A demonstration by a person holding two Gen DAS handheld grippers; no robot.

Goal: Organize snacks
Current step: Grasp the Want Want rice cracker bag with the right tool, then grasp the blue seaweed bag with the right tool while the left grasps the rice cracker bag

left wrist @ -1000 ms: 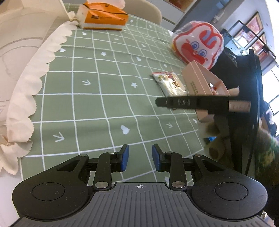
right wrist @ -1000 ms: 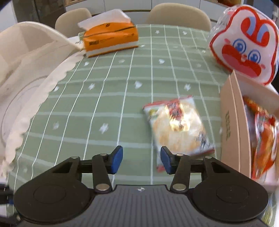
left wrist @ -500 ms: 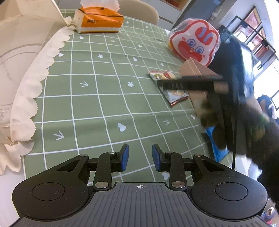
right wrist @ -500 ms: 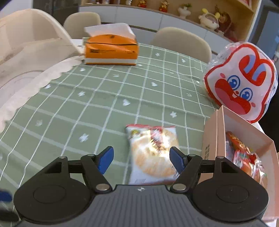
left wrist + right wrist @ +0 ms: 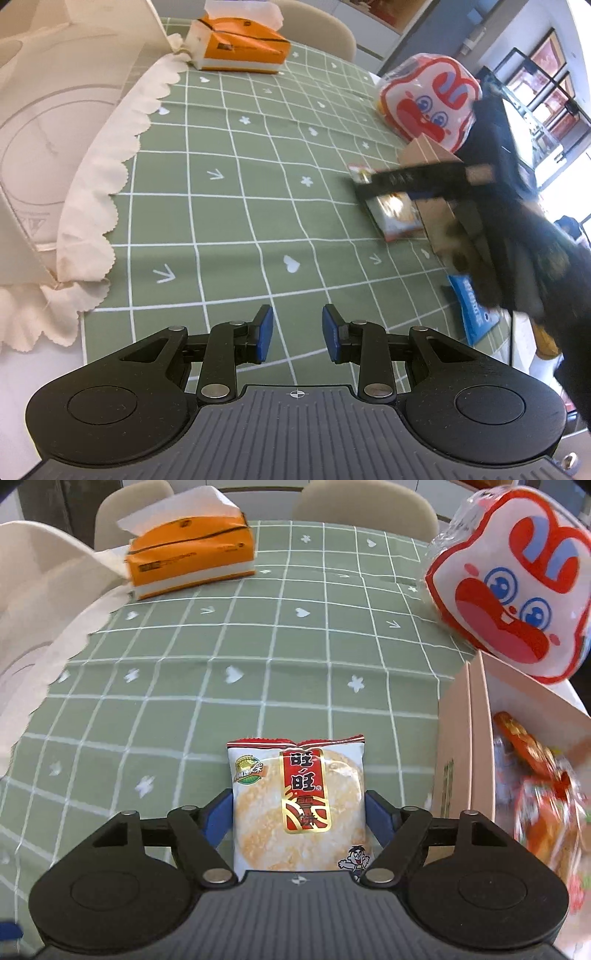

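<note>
On my right wrist view, the right tool (image 5: 299,812) stands wide, its blue pads flanking a rice cracker packet (image 5: 297,805) on either side. I cannot tell whether the pads touch the wrapper. The packet lies flat on the green checked surface (image 5: 221,686), printed face up, directly at 6 o'clock in that view, between the fingers.

At 3 o'clock of the packet stands a pink cardboard box (image 5: 469,760), open at the top, with orange-red snack packets (image 5: 543,794) inside; these are blurred. At 1 o'clock, beyond the box, I note a large red-and-white cartoon-face bag (image 5: 513,587). At 11 o'clock, far across the surface, sits an orange tissue box (image 5: 192,557) with a tissue protruding. A cream scalloped cloth (image 5: 48,620) occupies the 9 o'clock edge.

On my left wrist view, the left tool (image 5: 297,334) stands at a narrow gap, holding nothing, above the near edge of the surface. From here the right tool appears at 2 o'clock, blurred, over the same packet (image 5: 395,218), which lies just beside the box (image 5: 428,155). A blue packet (image 5: 472,314) lies at 3 o'clock near the surface edge.
</note>
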